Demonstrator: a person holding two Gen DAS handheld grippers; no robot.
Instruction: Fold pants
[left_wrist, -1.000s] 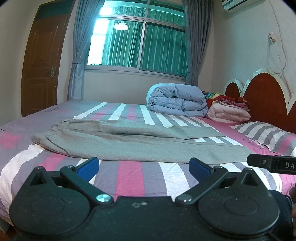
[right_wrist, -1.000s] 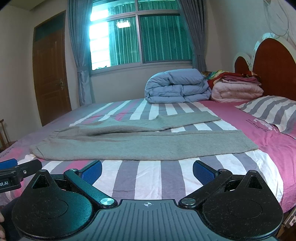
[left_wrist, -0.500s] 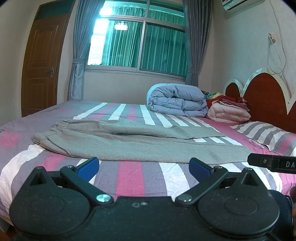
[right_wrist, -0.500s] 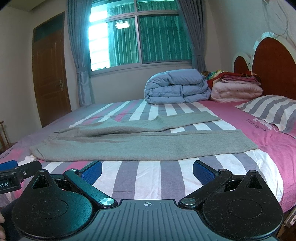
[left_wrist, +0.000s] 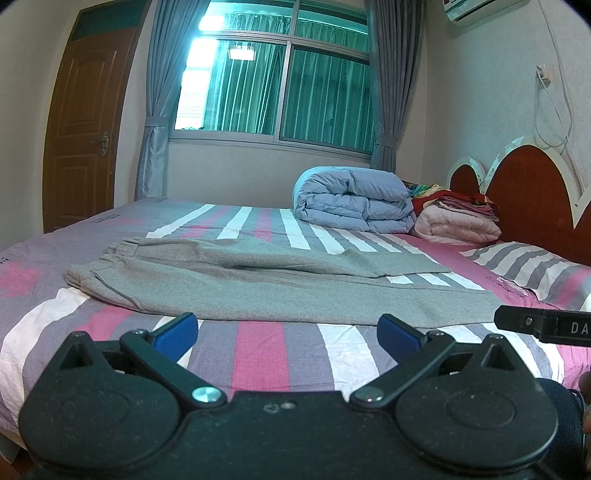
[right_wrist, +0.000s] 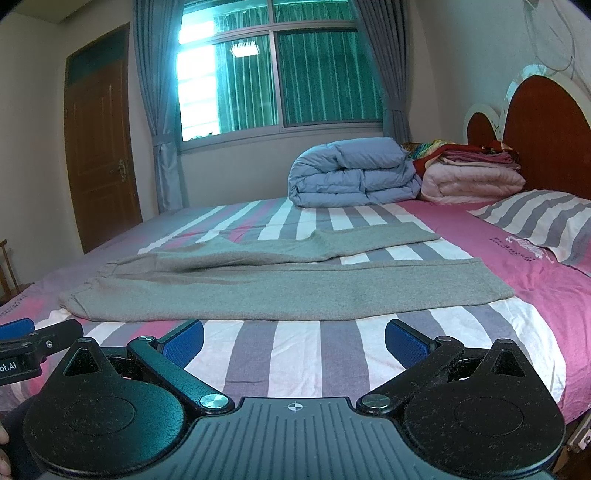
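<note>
Grey pants (left_wrist: 258, 284) lie spread flat across the striped bed (left_wrist: 258, 350), waistband at the left, both legs running to the right. The right wrist view has the same pants (right_wrist: 280, 288), the near leg ending at a hem on the right. My left gripper (left_wrist: 287, 334) hovers open over the bed's near edge, short of the pants, nothing between its blue pads. My right gripper (right_wrist: 294, 339) is also open and empty, just short of the near leg. Each view catches the other gripper's tip at its side edge.
A folded blue duvet (left_wrist: 354, 201) and a pink blanket stack (left_wrist: 458, 223) sit at the far side by the red headboard (left_wrist: 532, 192). A striped pillow (right_wrist: 539, 221) lies at the right. A wooden door (left_wrist: 88, 133) stands at the left, a curtained window (left_wrist: 277, 85) behind.
</note>
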